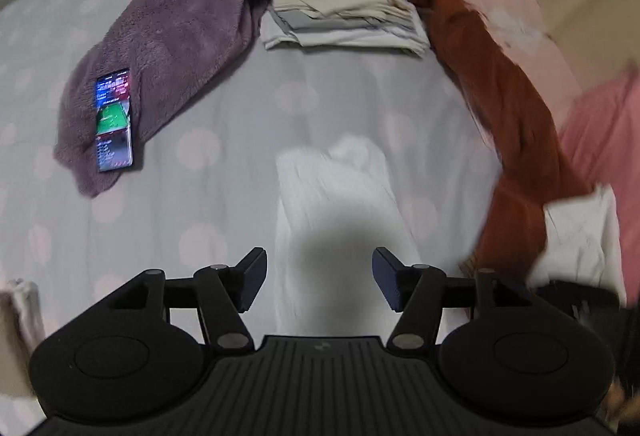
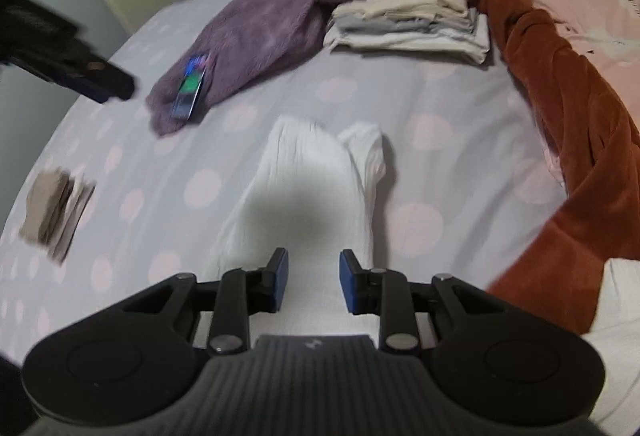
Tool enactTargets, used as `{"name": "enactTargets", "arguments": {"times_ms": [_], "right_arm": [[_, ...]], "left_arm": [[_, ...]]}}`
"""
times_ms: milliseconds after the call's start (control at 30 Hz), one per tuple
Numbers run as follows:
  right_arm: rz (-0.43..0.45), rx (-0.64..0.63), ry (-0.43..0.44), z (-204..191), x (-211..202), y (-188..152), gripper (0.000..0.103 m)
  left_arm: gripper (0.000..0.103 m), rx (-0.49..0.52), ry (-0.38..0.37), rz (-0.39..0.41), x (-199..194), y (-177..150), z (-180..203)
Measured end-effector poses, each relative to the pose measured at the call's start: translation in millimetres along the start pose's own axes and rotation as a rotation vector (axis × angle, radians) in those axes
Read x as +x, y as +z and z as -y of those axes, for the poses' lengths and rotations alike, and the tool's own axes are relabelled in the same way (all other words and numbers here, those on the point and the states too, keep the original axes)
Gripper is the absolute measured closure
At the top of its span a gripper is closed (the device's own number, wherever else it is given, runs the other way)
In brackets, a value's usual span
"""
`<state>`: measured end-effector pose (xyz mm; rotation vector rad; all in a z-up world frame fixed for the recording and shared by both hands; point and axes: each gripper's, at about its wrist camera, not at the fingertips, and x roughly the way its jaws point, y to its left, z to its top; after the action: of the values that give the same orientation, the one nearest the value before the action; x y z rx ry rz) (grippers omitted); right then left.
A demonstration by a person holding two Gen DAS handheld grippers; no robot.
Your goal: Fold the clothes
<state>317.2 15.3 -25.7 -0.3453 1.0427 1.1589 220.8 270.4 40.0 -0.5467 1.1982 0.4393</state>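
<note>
Here, one white garment (image 2: 316, 172), one folded stack (image 2: 408, 24); both grippers, left (image 1: 319, 278) and right (image 2: 313, 282), have fingers spread.

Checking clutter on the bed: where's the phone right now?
The phone lies screen-up on the lower end of the purple fleece, left of the white garment in both wrist views.

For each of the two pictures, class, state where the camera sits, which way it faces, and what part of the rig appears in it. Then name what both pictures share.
Left wrist view: sits on the left tool, facing forward over the bed; its own open black fingers show.
Right wrist view: sits on the right tool, facing forward likewise; its open fingers show, and the left tool appears at the left edge.
Shared: white garment, purple fleece, phone, folded stack, rust cloth.
</note>
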Motion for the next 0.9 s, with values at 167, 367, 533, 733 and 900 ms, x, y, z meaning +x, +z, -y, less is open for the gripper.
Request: {"name": "enactTargets", "arguments": {"times_ms": [167, 367, 533, 733, 900], "right_arm": [[0.042, 0.148, -0.089, -1.6, 15.3, -32.0, 0.071], [0.099, 0.296, -0.247, -14.1, 9.9, -96.1, 0.071], [0.147, 0.388, -0.351, -44.4, -19.3, -161.6, 0.061], [0.106, 0.470, -0.386, -80.8, -6.0, -228.8, 0.060], [0.090, 0.570, -0.451, -99.1, -1.3, -266.2, 0.059]], "left_arm": [[0.051, 0.058, 0.007, -0.047, 64.3, 11.5, -34.9], [0.051, 0.177, -0.073, -0.018, 115.8, 5.1, -54.7], [0.051, 0.255, -0.104, -0.014, 149.6, -3.5, -55.9], [0.051, 0.324, -0.078, 0.001, 178.5, -19.6, -54.4], [0.051, 0.373, -0.109, 0.006, 195.2, -32.8, -49.5]]}}
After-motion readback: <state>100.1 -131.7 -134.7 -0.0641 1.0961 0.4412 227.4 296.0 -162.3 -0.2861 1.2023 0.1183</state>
